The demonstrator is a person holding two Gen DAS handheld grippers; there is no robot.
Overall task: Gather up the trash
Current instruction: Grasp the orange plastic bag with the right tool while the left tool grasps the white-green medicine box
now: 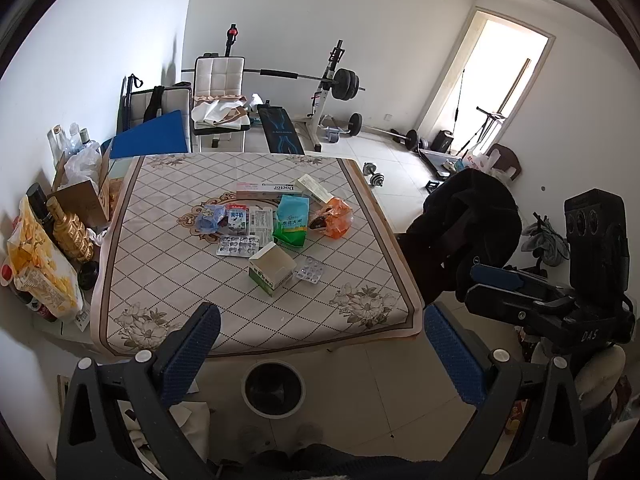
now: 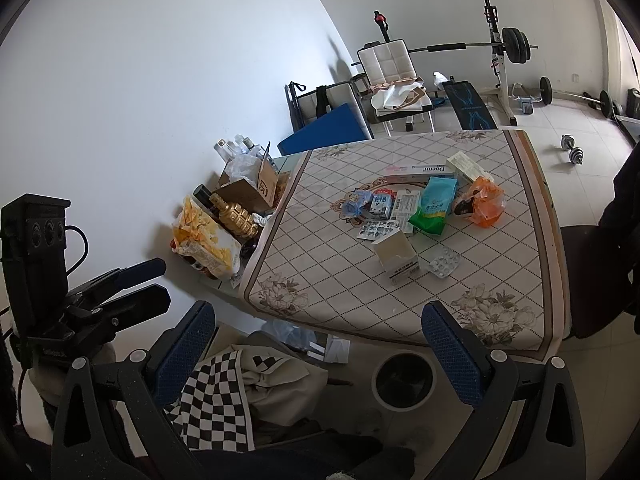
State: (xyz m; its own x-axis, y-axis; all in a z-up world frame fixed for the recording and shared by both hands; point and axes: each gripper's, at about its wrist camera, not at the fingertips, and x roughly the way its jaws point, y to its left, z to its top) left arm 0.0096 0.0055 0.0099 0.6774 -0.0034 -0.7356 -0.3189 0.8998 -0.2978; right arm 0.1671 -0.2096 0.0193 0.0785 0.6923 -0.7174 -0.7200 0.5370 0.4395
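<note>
Trash lies in a heap mid-table: a green-and-white box (image 1: 272, 268) (image 2: 398, 254), blister packs (image 1: 310, 270) (image 2: 442, 262), a green bag (image 1: 294, 220) (image 2: 434, 206), an orange plastic bag (image 1: 336, 216) (image 2: 484, 200), a blue wrapper (image 1: 210, 218) and a long Doctor box (image 1: 266, 189). A round bin (image 1: 274, 388) (image 2: 404, 380) stands on the floor below the table's near edge. My left gripper (image 1: 320, 310) is open and empty, hanging over that edge. My right gripper (image 2: 316, 308) is likewise open and empty, short of the table's near left corner.
The patterned tablecloth (image 1: 256, 320) covers the table. Bottles (image 1: 70, 228), a snack bag (image 1: 40, 272) and a cardboard box (image 1: 86, 196) crowd a side shelf to the left. A chair draped in dark clothes (image 1: 464, 224) stands to the right. A checkered cloth (image 2: 220, 400) lies below. Gym equipment fills the back.
</note>
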